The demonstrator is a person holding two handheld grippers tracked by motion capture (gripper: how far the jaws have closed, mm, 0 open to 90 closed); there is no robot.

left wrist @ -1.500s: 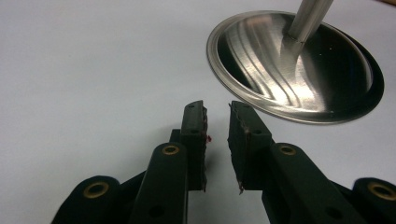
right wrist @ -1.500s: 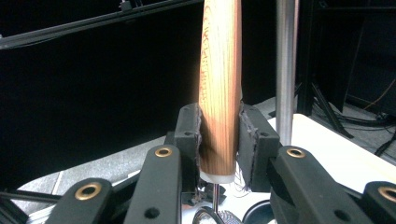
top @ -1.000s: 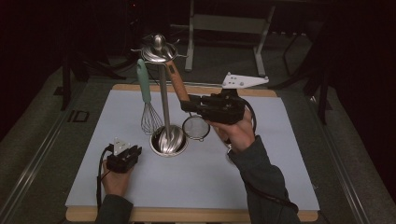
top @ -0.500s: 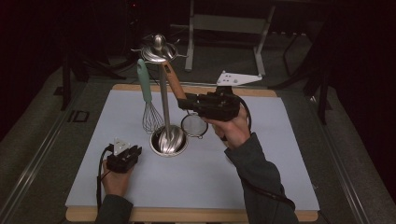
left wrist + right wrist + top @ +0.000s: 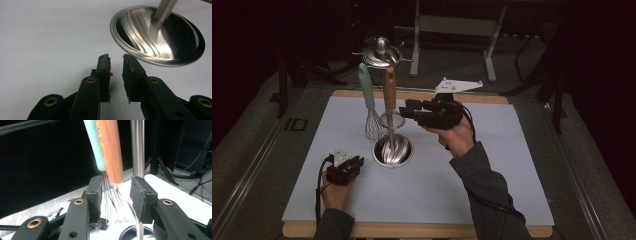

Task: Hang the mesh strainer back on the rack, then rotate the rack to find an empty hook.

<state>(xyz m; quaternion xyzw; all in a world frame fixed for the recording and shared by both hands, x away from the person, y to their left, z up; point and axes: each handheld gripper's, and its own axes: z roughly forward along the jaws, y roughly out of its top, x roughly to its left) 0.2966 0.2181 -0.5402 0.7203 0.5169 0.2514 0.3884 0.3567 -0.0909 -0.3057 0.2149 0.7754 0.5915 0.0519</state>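
A steel utensil stand [image 5: 382, 52] rises on a pole from its round base [image 5: 393, 152] [image 5: 155, 35]. On it hang a teal-handled whisk [image 5: 367, 95] [image 5: 95, 145] and a wooden-handled strainer [image 5: 389, 90] [image 5: 110, 150]. My right gripper [image 5: 411, 111] [image 5: 116, 192] is held level just right of the strainer. Its jaws have just been opening, and the handle's lower end stands between them untouched. My left gripper [image 5: 356, 162] [image 5: 115, 57] rests on the mat left of the base, open, with nothing between its jaws.
A pale blue mat [image 5: 512, 175] covers the wooden table [image 5: 412, 231]. A metal frame [image 5: 452, 25] stands behind the table in the dark. Cables trail from both grippers toward the person's sleeves.
The right jaws have spread and let go of the wooden handle. The strainer, earlier tilted with its bowl out to the right, now hangs straight beside the pole. The left gripper has not moved.
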